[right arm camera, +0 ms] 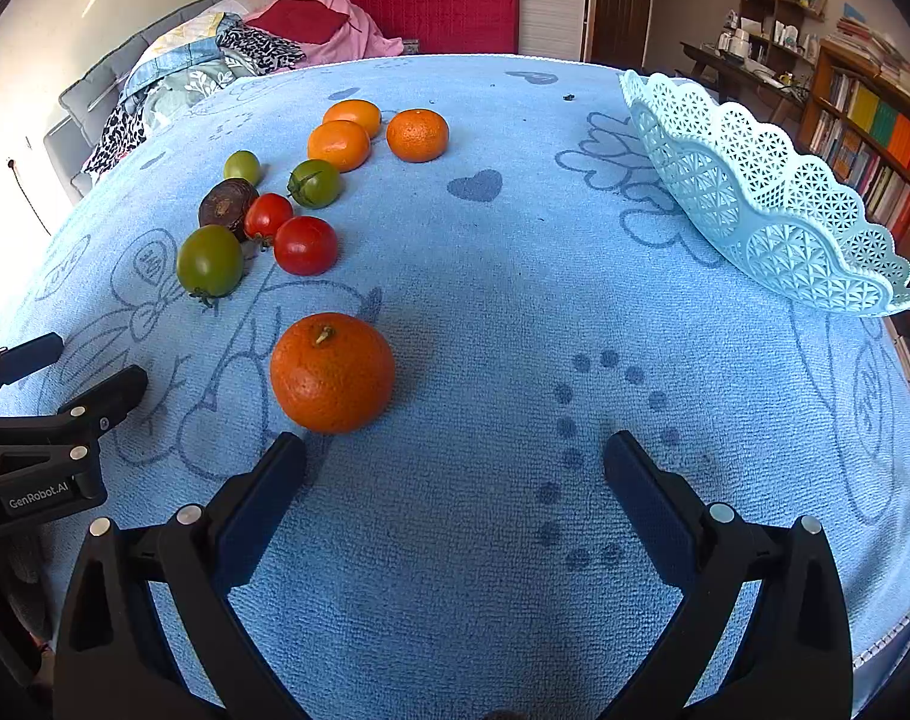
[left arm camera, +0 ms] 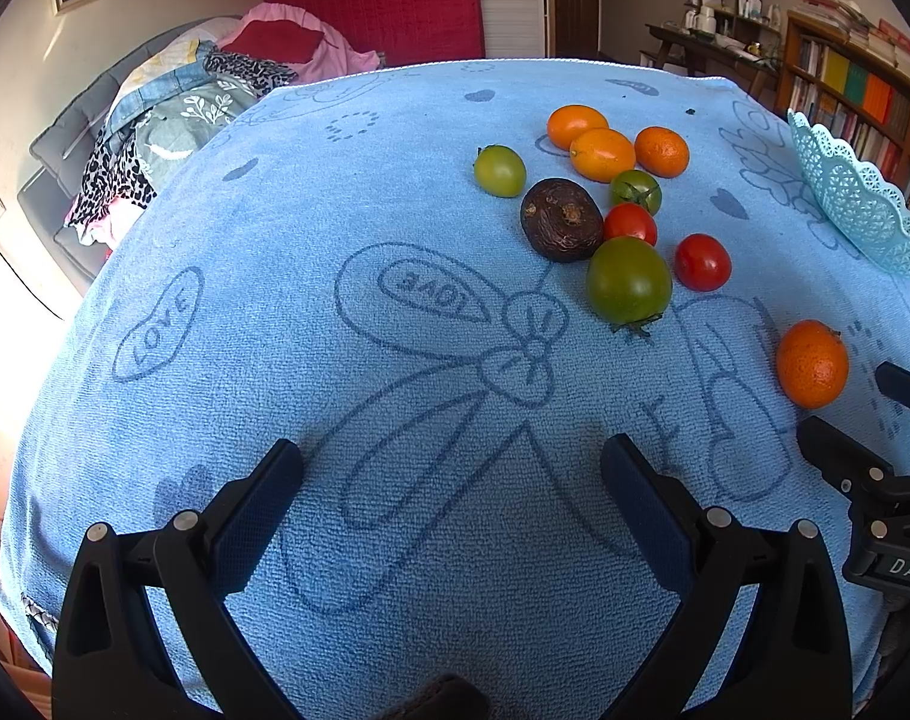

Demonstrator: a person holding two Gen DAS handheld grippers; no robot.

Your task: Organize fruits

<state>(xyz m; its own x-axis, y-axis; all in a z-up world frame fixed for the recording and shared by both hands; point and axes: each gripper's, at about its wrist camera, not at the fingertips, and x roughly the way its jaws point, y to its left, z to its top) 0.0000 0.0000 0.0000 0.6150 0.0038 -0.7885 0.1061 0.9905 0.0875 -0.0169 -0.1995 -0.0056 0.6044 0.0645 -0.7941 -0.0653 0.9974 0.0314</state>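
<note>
Fruits lie on a blue towel (left arm camera: 275, 300). A lone orange mandarin (right arm camera: 332, 372) sits just ahead of my right gripper (right arm camera: 455, 462), near its left finger; it also shows in the left wrist view (left arm camera: 812, 363). Farther back lie several orange citrus (right arm camera: 341, 144), green tomatoes (right arm camera: 210, 261), red tomatoes (right arm camera: 305, 245) and a dark brown fruit (right arm camera: 225, 204). A light blue lattice basket (right arm camera: 767, 210) stands at the right. My left gripper (left arm camera: 452, 462) is open and empty over bare towel. My right gripper is open and empty too.
A bed with piled clothes (left arm camera: 173, 102) lies beyond the table's far left. A bookshelf (left arm camera: 863, 90) and a desk stand at the far right. The right gripper's body (left arm camera: 875, 480) shows at the left wrist view's right edge.
</note>
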